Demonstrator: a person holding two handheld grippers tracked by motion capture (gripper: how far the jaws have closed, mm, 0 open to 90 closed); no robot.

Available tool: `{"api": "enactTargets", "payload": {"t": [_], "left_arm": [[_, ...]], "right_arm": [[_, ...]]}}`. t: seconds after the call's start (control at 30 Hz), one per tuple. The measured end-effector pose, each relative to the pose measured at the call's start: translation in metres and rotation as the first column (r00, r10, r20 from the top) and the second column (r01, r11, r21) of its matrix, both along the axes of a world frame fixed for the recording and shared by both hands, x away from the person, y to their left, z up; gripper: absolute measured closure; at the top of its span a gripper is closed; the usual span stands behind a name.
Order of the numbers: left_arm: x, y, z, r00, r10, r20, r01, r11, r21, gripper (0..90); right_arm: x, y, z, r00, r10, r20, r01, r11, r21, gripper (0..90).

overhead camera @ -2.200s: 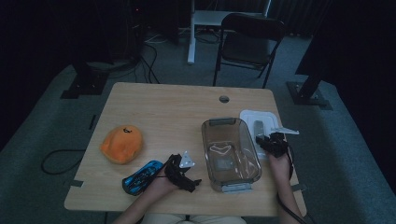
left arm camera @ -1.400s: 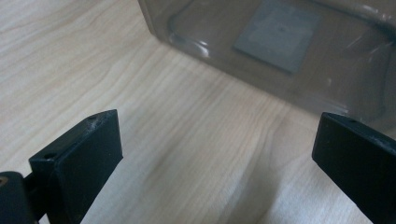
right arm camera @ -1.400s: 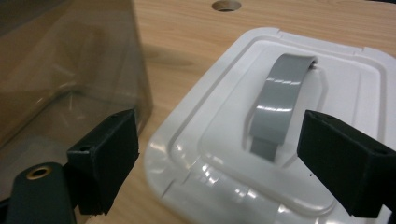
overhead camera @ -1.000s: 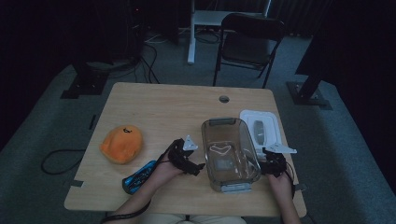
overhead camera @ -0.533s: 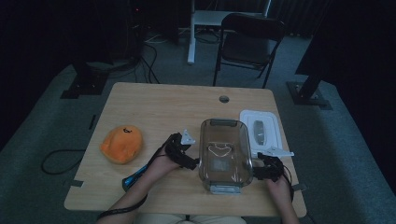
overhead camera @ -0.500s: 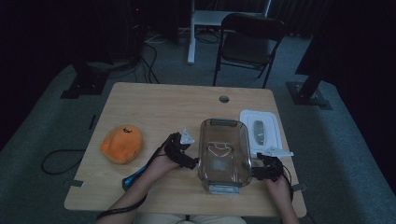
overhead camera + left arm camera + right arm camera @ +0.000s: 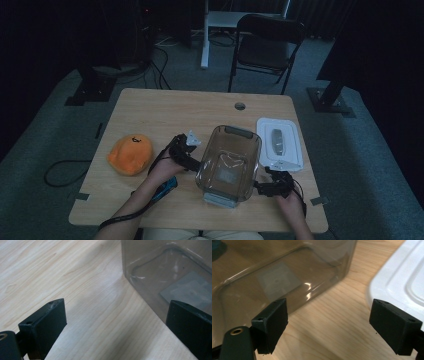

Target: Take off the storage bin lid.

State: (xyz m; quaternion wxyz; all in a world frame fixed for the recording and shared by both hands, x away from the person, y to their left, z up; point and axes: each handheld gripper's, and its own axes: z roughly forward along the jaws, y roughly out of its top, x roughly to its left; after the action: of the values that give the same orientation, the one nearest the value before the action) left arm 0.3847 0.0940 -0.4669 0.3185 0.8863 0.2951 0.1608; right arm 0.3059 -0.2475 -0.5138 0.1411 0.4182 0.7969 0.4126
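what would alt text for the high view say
A person at a wooden table sets an open tool at each side of a clear plastic bin: left tool, right tool. An orange plush lies at the left and a white lid at the right.

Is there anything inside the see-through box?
Empty, it seems. Through the clear box you see just its bottom and a pale label; its white lid lies apart on the table.

Bin at table front centre. Lid just right of bin. Plush well left. Left gripper at bin's left wall, right gripper at right.
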Motion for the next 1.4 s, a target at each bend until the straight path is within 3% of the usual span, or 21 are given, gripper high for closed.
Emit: {"api": "enactTargets", "payload": {"t": [0.17, 0.37, 0.5, 0.7, 0.87, 1.03, 1.27, 1.33, 1.4], "left_arm": [[0.006, 0.006, -0.001, 0.9997, -0.004, -0.023, 0.004, 1.0, -0.007, 3.5], [0.01, 0.013, -0.001, 0.9999, 0.012, -0.002, -0.012, 0.9999, 0.005, 3.6], [0.011, 0.021, 0.001, 0.9995, 0.032, -0.003, -0.032, 0.9994, -0.016, 3.6], [0.004, 0.038, 0.009, 0.9987, 0.044, 0.025, -0.042, 0.9969, -0.067, 3.7], [-0.002, 0.051, 0.018, 0.9973, 0.072, 0.011, -0.072, 0.9969, -0.03, 3.6], [-0.011, 0.068, 0.033, 0.994, 0.107, 0.022, -0.106, 0.9934, -0.043, 3.6], [-0.023, 0.1, 0.052, 0.9834, 0.173, 0.056, -0.171, 0.9845, -0.039, 3.6], [-0.025, 0.11, 0.055, 0.9756, 0.21, 0.066, -0.208, 0.9776, -0.036, 3.7], [-0.026, 0.119, 0.057, 0.9692, 0.242, 0.049, -0.24, 0.9703, -0.029, 3.6]], "right_arm": [[-0.002, 0.007, -0.001, 0.9998, 0.018, -0.005, -0.018, 0.9998, -0.001, 14.9], [-0.004, 0.015, -0.002, 0.9988, 0.046, -0.017, -0.046, 0.9989, -0.003, 13.9], [-0.005, 0.018, -0.003, 0.9981, 0.06, -0.016, -0.06, 0.9982, -0.007, 13.7], [-0.007, 0.015, -0.005, 0.997, 0.074, -0.025, -0.074, 0.9972, -0.011, 13.7], [-0.01, 0.01, -0.005, 0.9985, 0.049, -0.023, -0.049, 0.9986, -0.021, 13.7], [-0.015, 0.004, -0.006, 0.9984, 0.055, -0.014, -0.056, 0.9977, -0.038, 13.7], [-0.021, -0.006, -0.011, 0.9991, 0.039, -0.014, -0.04, 0.9965, -0.073, 13.7], [-0.023, -0.009, -0.011, 0.9995, 0.029, -0.015, -0.03, 0.9965, -0.078, 13.7], [-0.024, -0.012, -0.012, 0.9998, 0.014, -0.016, -0.015, 0.9959, -0.089, 13.7]]}}
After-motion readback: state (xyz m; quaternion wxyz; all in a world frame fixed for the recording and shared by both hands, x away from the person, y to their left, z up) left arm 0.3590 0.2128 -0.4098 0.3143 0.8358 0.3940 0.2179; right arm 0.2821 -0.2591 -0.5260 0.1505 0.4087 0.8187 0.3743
